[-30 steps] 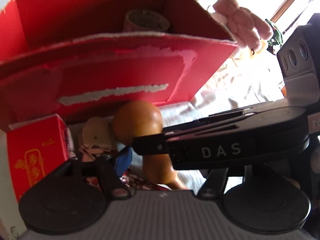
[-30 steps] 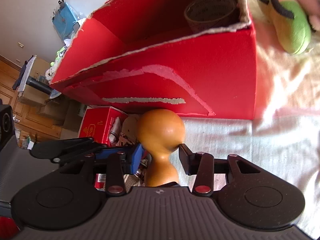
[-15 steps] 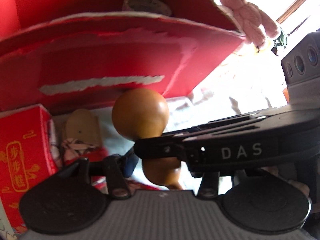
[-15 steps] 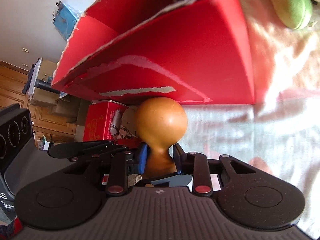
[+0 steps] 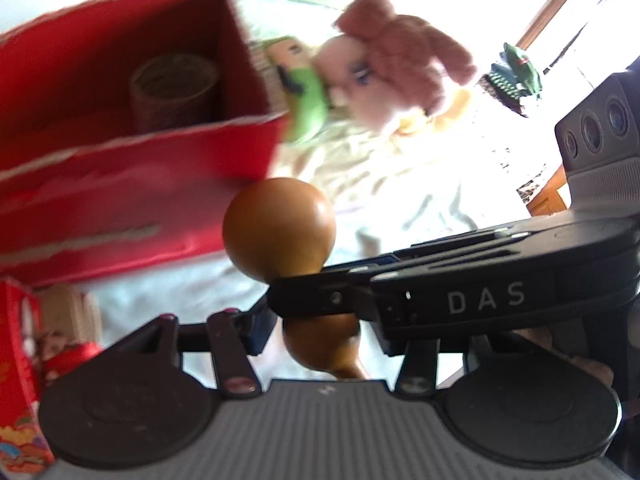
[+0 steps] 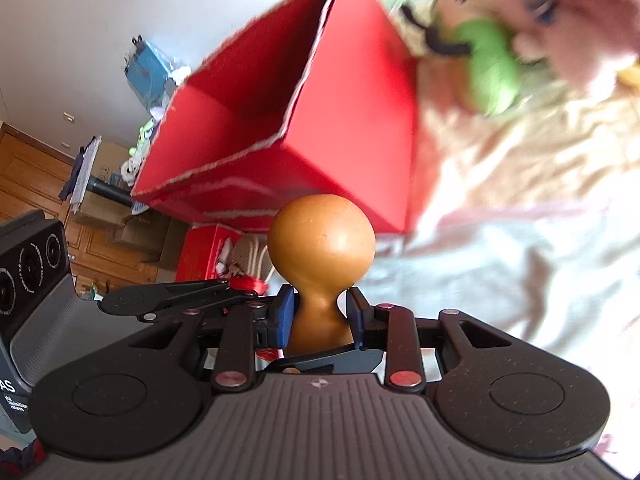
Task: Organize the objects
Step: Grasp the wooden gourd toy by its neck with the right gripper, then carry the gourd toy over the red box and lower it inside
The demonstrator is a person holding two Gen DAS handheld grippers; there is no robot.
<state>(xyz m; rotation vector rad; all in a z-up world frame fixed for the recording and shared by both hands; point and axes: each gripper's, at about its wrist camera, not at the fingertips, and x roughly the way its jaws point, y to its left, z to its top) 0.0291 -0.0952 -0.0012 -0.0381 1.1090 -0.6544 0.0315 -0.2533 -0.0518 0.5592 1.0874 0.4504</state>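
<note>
Over the pale rumpled cloth point(image 6: 500, 280), beside the torn red cardboard box point(image 6: 352, 128), both my tongs, right point(image 6: 320, 316) and left point(image 5: 320, 332), are pinching the smooth orange-brown gourd point(image 6: 322, 248), jaws partly closed around it.

The gourd point(image 6: 322, 248) looks like smooth, polished wood or dried shell, with a soft sheen. The red box point(image 6: 352, 128) is matt cardboard, its torn rims showing rough pale paper. Inside it, the tape roll point(image 5: 174, 90) looks papery. The pink toy point(image 5: 400, 64) and green toy point(image 5: 306, 100) are fuzzy plush. The sheet point(image 6: 500, 280) is wrinkled cloth. Both claws are matt black plastic with ribbed grey bodies.
</note>
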